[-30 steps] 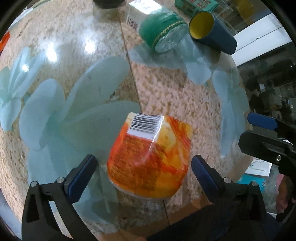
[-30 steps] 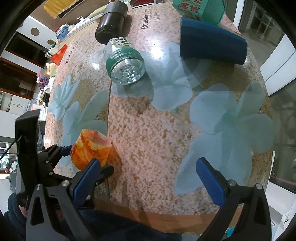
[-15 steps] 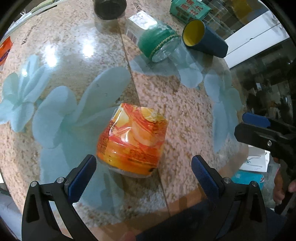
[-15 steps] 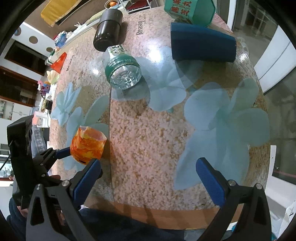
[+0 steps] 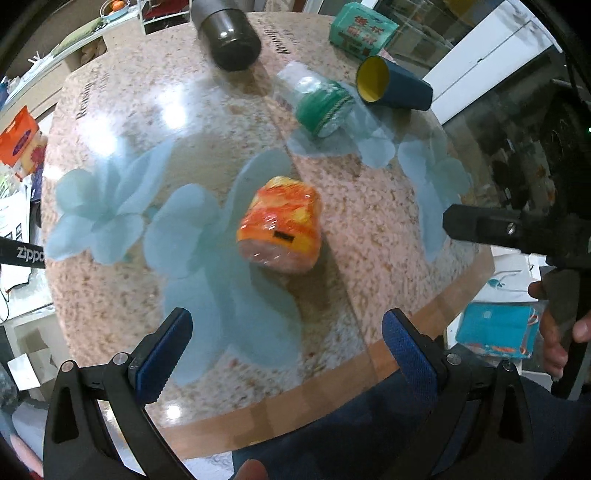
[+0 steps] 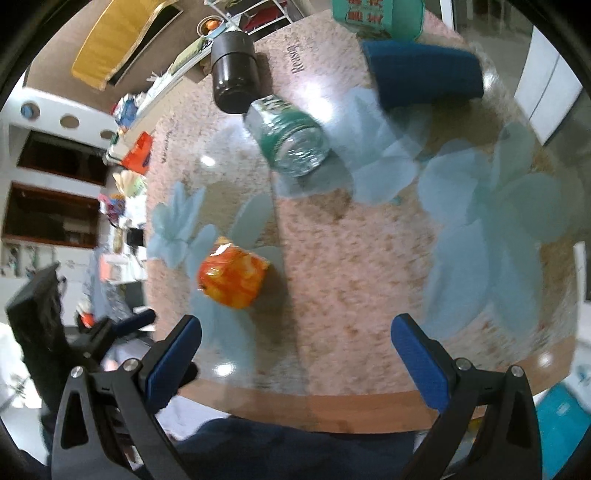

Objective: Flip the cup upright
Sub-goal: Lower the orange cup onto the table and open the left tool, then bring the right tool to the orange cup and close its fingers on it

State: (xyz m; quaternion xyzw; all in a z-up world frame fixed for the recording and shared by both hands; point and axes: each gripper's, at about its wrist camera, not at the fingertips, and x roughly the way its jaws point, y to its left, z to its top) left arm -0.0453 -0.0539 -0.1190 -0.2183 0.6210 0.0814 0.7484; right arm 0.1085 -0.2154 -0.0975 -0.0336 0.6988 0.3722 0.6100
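Nearest the lens, L wrist view: left gripper (image 5: pixel 284 350) has jaws wide apart, nothing between them, held off the near table edge. 1 s ago the jaws flanked the orange cup closely; now the cup sits well ahead of the tips, so the L gripper has backed away.

Right gripper (image 6: pixel 295 354) likewise spread wide, holding nothing, over the near edge of the table (image 6: pixel 351 280); it also sees more of the tabletop than 0.5 s ago.

Orange cup (image 5: pixel 280 229) rests free on the table near its middle-left, on a pale blue flower print, apart from both grippers. Orientation changed vs 1 s ago: the barcode face no longer shows. Motion blur; can't tell if fully upright or tilted.

Farther back, unchanged in place: green-labelled bottle (image 5: pixel 317 103) lying down; blue cup w/ yellow inside (image 5: pixel 391 85) on its side just beside it; dark flask (image 5: pixel 229 37); teal box (image 5: pixel 362 29) at far edge.
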